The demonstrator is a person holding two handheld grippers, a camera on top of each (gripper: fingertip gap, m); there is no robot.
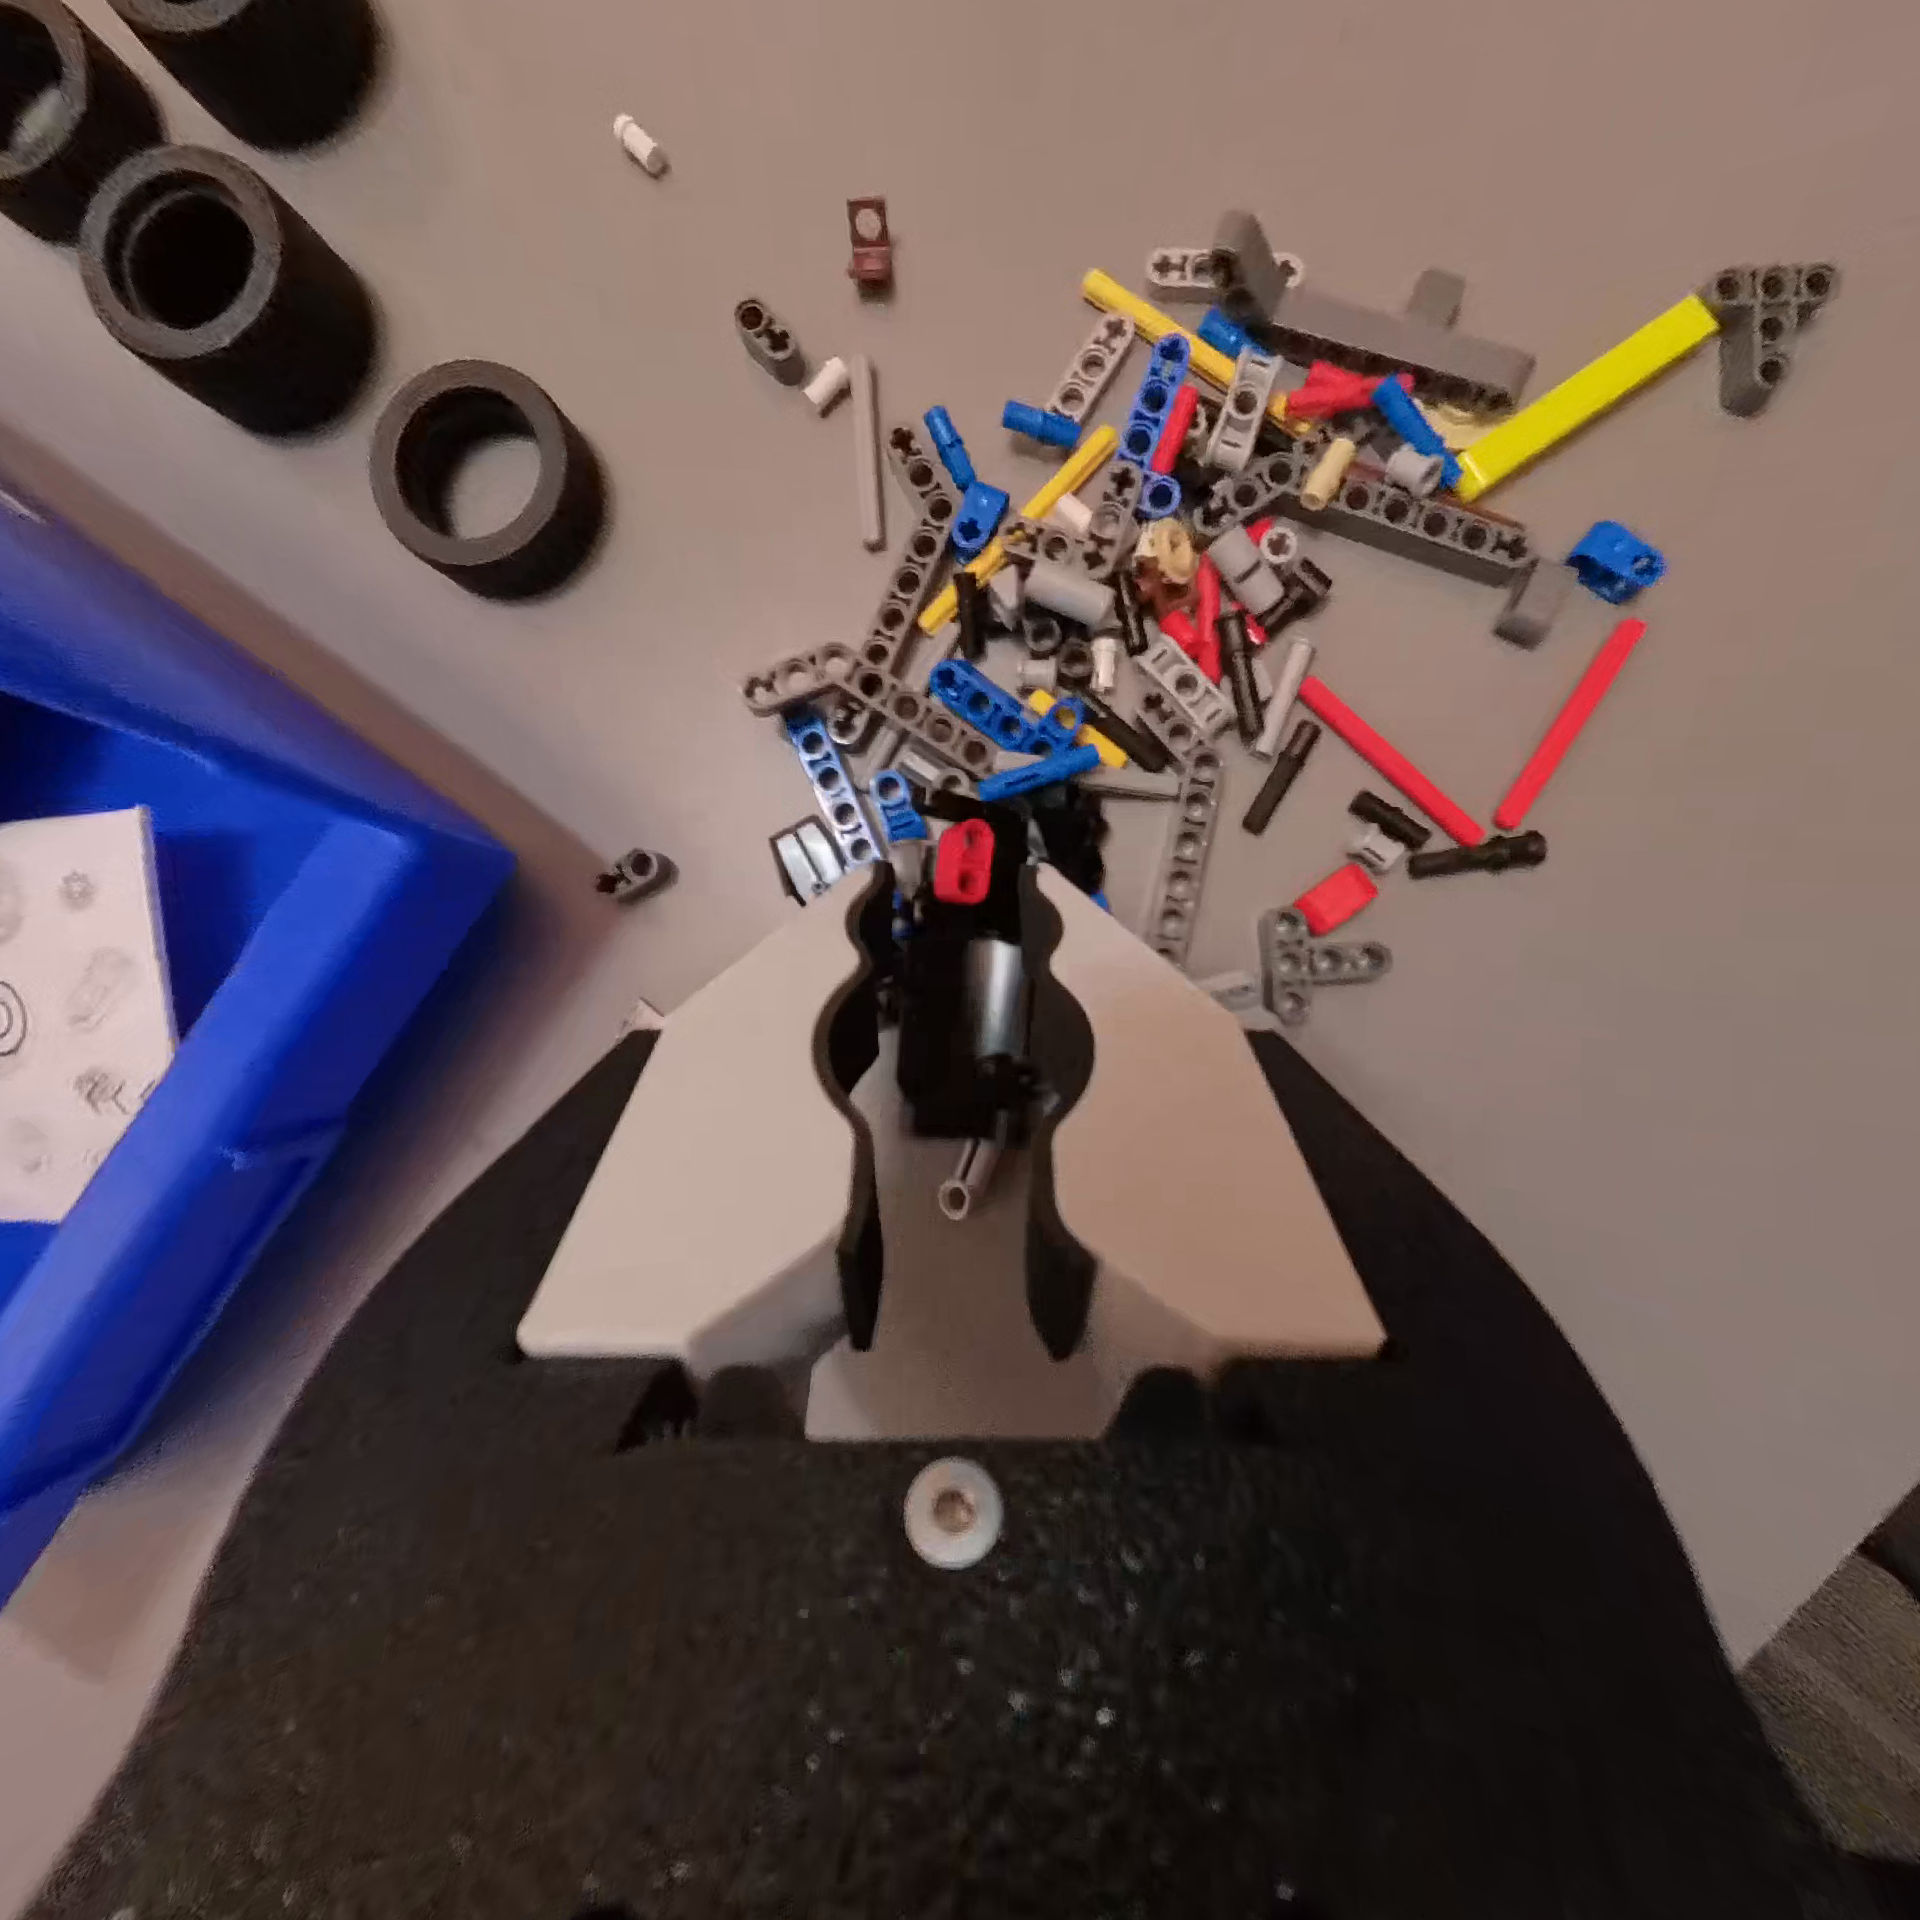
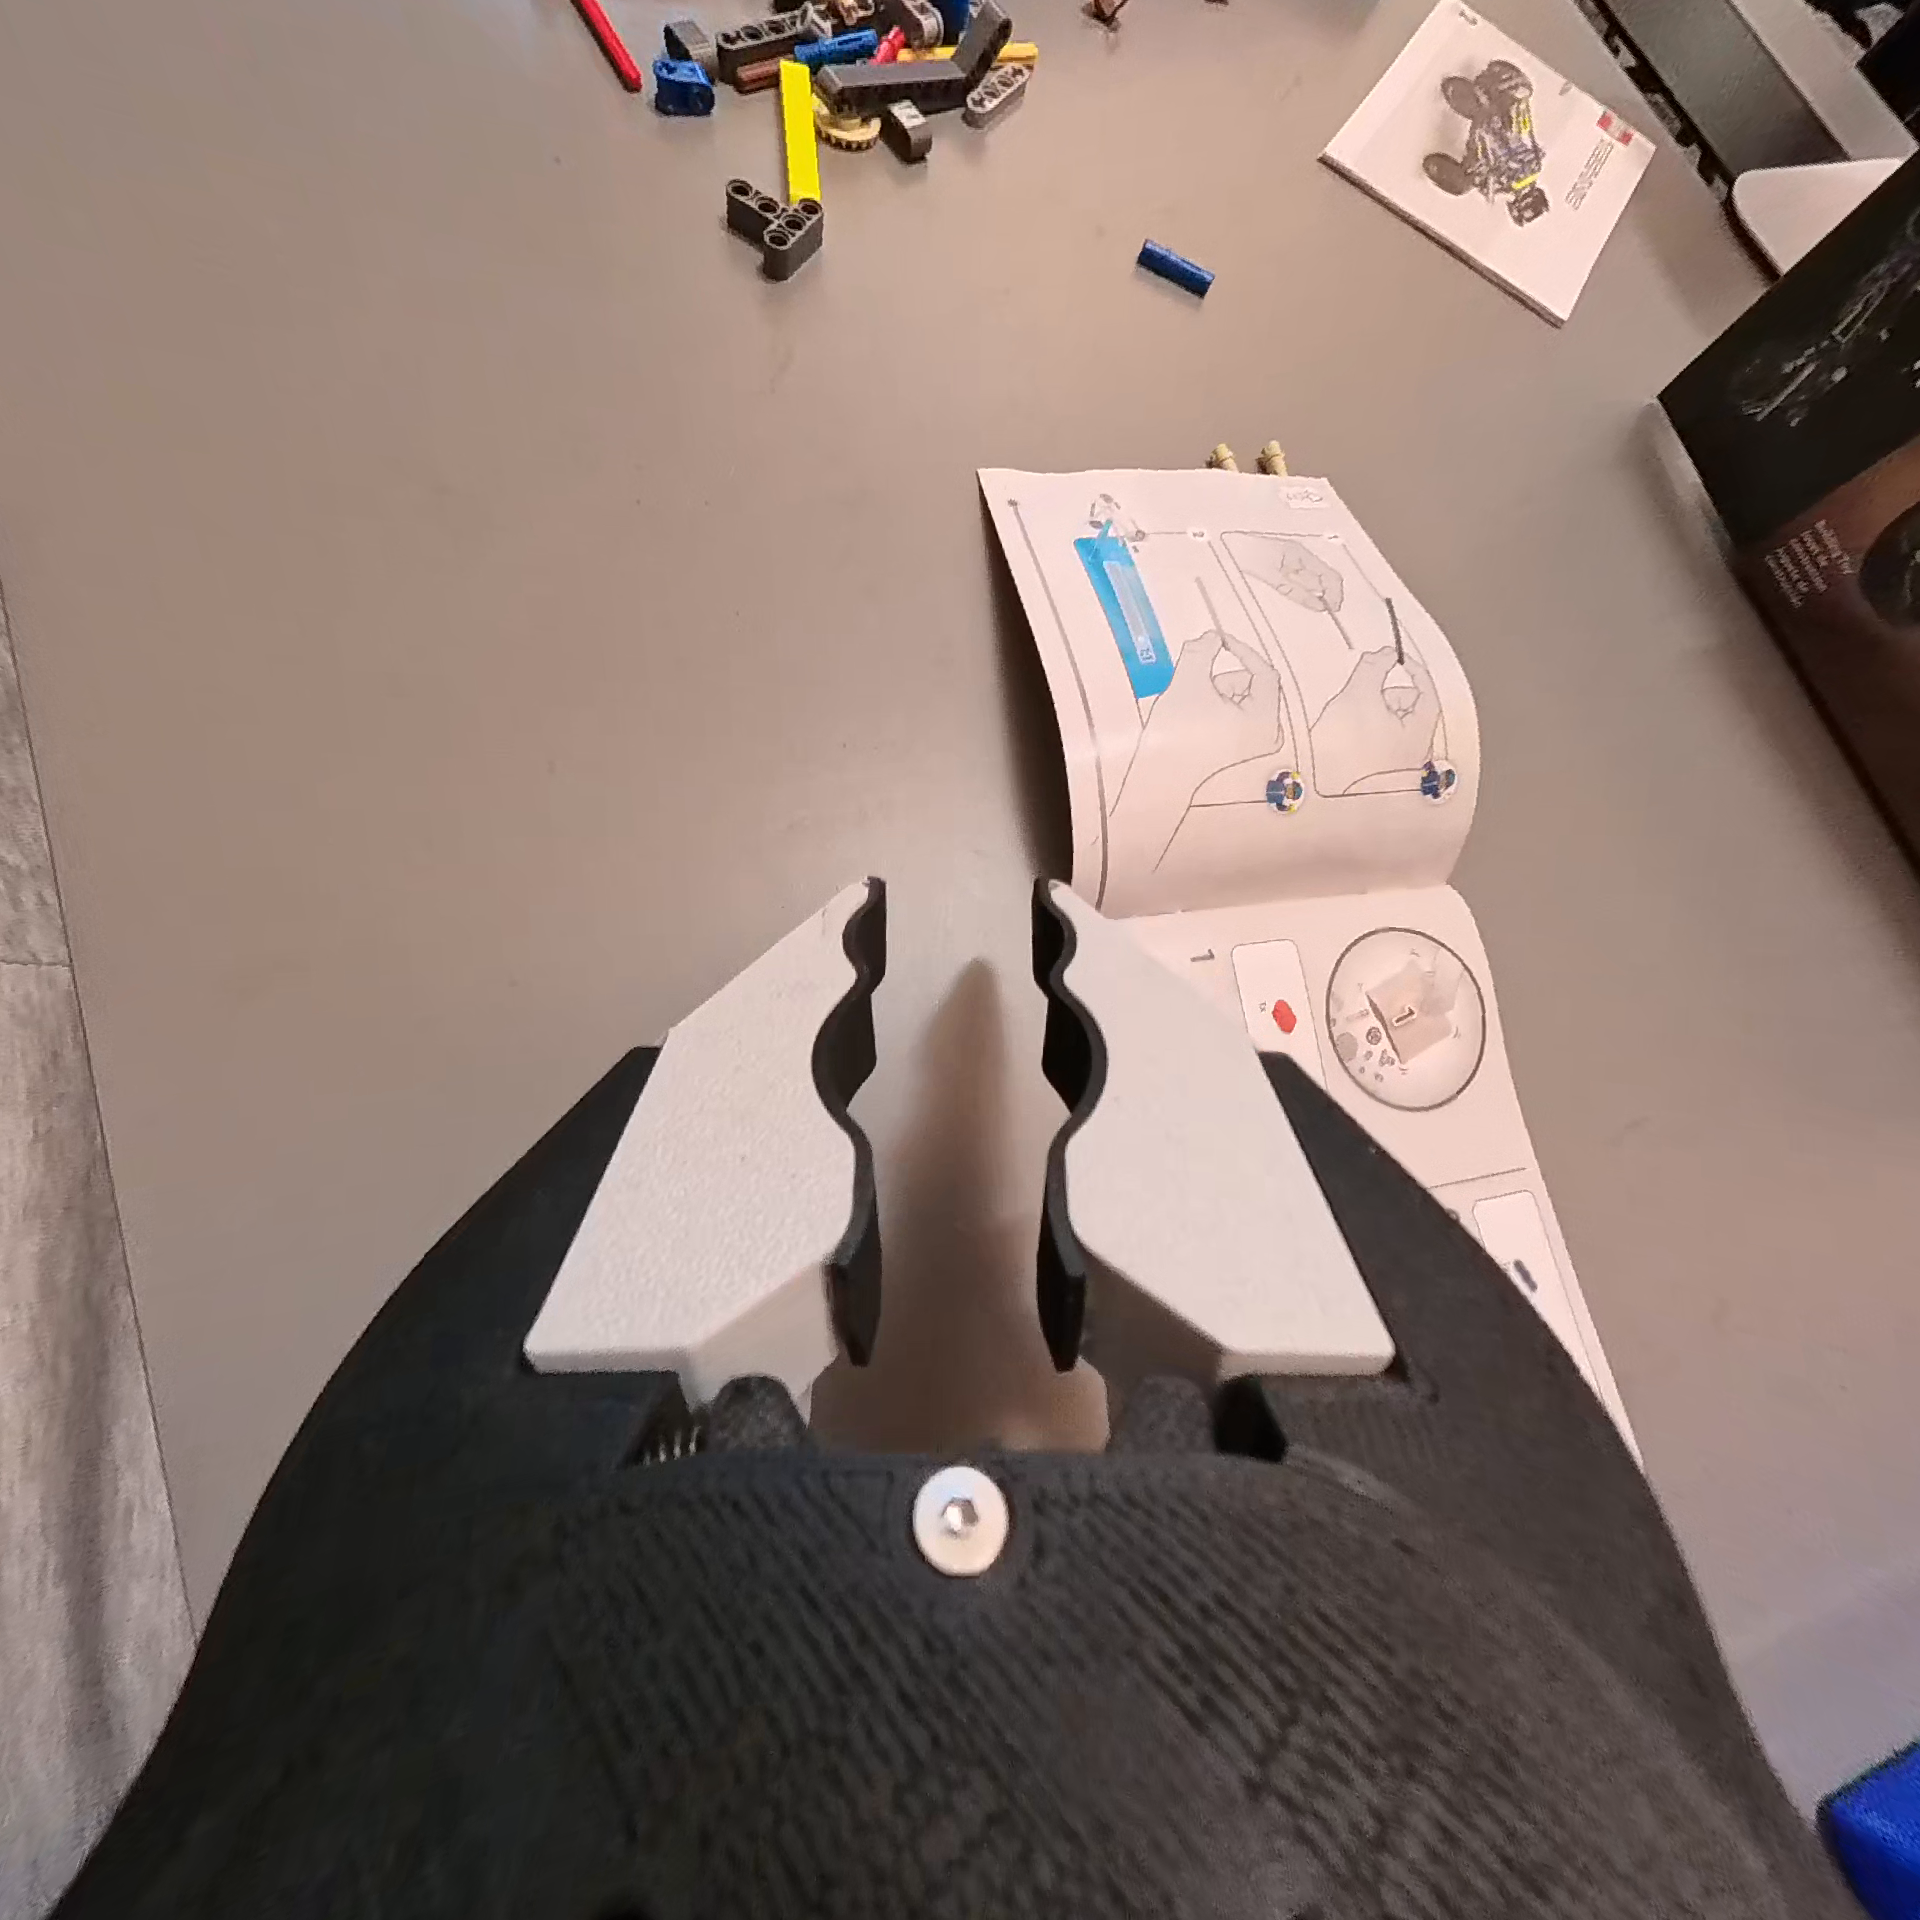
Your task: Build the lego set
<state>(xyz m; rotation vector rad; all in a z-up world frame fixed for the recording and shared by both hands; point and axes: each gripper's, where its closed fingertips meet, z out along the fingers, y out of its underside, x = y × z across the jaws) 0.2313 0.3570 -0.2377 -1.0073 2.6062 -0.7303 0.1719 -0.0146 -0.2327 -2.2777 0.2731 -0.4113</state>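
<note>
My left gripper (image 1: 961, 894) is shut on a small black and grey lego assembly (image 1: 966, 1023) with a red connector (image 1: 966, 854) at its front end and a grey axle (image 1: 961, 1190) sticking out at the back. It hovers at the near edge of a pile of loose lego pieces (image 1: 1164, 582) in grey, blue, yellow, red and black. My right gripper (image 2: 958, 896) is open and empty above bare table, next to an open instruction booklet (image 2: 1247, 707). The far part of the pile (image 2: 852, 73) shows at the top of the right wrist view.
Several black tyres (image 1: 187, 260) stand at the far left. A blue bin (image 1: 260, 935) with a printed sheet sits at the left. In the right wrist view a blue pin (image 2: 1174, 268), a second booklet (image 2: 1496, 156) and a dark box (image 2: 1829, 457) lie at the right. Left tips to right tips: about 40 cm. Both grippers' tips are roughly 20 cm from the blue pin (image 2: 1174, 268).
</note>
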